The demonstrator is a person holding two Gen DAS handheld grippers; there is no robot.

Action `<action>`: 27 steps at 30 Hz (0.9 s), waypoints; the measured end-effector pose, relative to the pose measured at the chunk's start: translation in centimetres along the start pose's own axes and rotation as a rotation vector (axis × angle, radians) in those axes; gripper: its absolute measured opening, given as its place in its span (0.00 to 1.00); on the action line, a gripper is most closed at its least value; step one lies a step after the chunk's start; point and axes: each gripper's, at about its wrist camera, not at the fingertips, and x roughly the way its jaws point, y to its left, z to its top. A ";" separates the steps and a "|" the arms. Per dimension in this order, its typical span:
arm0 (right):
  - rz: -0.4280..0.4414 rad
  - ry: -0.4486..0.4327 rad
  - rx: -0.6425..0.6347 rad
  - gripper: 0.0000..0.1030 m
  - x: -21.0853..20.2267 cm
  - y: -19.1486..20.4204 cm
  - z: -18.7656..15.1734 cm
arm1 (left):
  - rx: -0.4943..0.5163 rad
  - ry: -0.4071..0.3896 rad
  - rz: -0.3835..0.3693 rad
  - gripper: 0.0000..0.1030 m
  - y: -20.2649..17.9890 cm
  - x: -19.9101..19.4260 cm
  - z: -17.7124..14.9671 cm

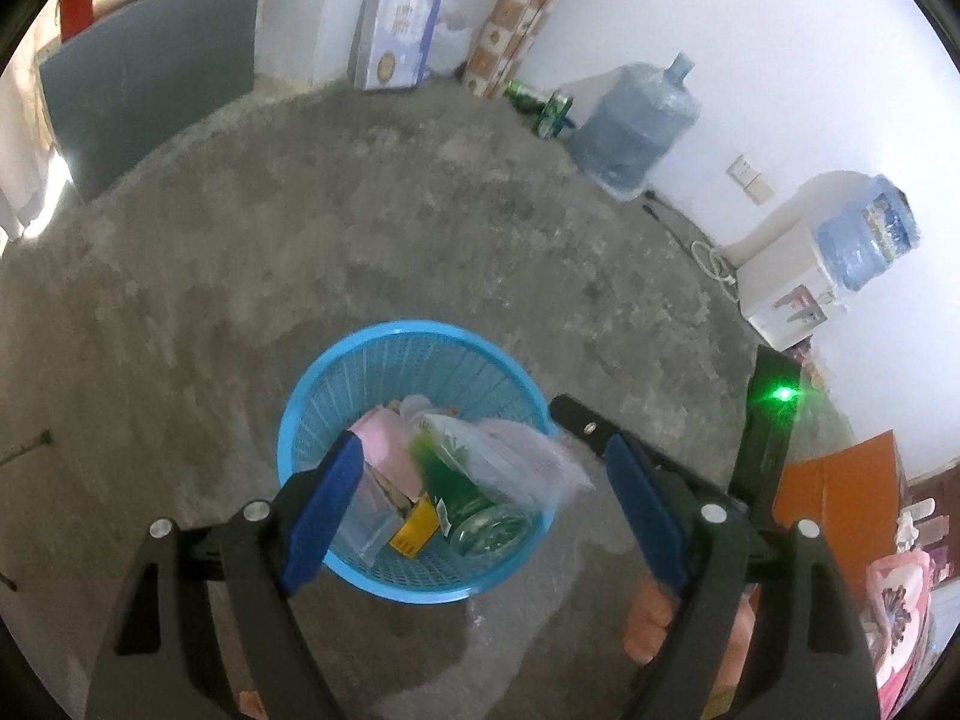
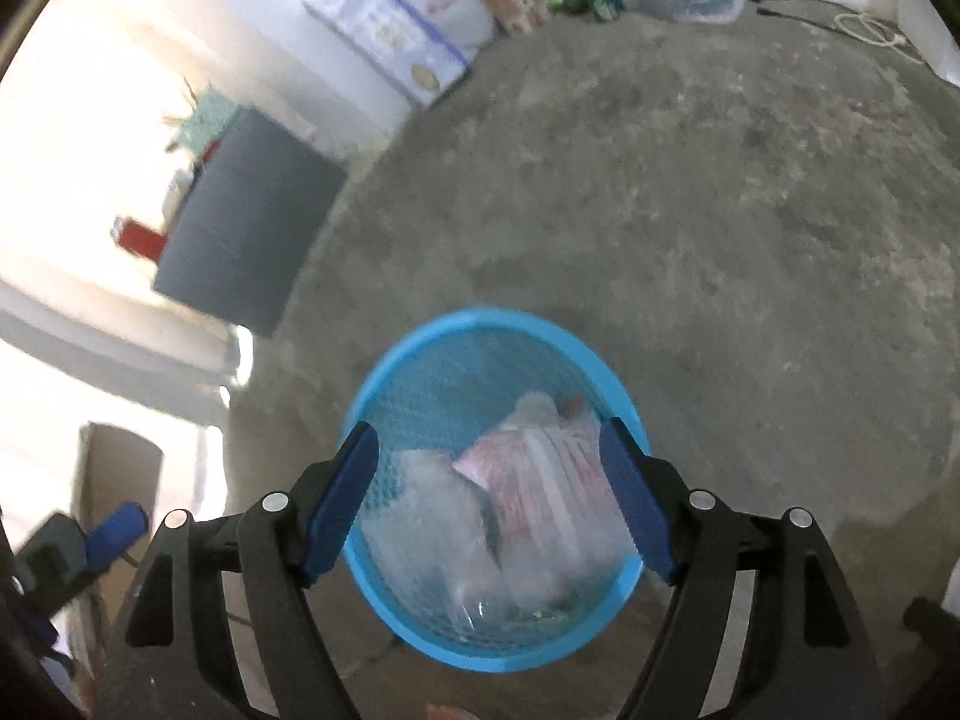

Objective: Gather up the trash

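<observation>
1. We hold the left gripper [image 1: 480, 483] and right gripper [image 2: 492, 492] over a blue basket [image 1: 384, 336] on the concrete floor [image 1: 420, 210].
2. Both jaws gape wide, gripping nothing.
3. Trash, including a green bottle [image 1: 462, 492], fills the basket.

Upright blue mesh basket [image 1: 336, 360] full of bagged trash [image 1: 504, 462]

Bare concrete floor [image 1: 420, 210], mottled grey. White walls [image 1: 750, 60]. Against them — a grey panel [image 1: 150, 102], a tall carton [image 1: 402, 18], a water jug [image 1: 636, 126], a dispenser [image 1: 798, 282]. Strong glare on the left wall in the right wrist view.
</observation>
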 end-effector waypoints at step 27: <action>0.000 -0.041 -0.379 0.85 -17.7 12.8 -15.7 | 0.006 -0.299 0.086 0.88 5.0 -28.2 -20.9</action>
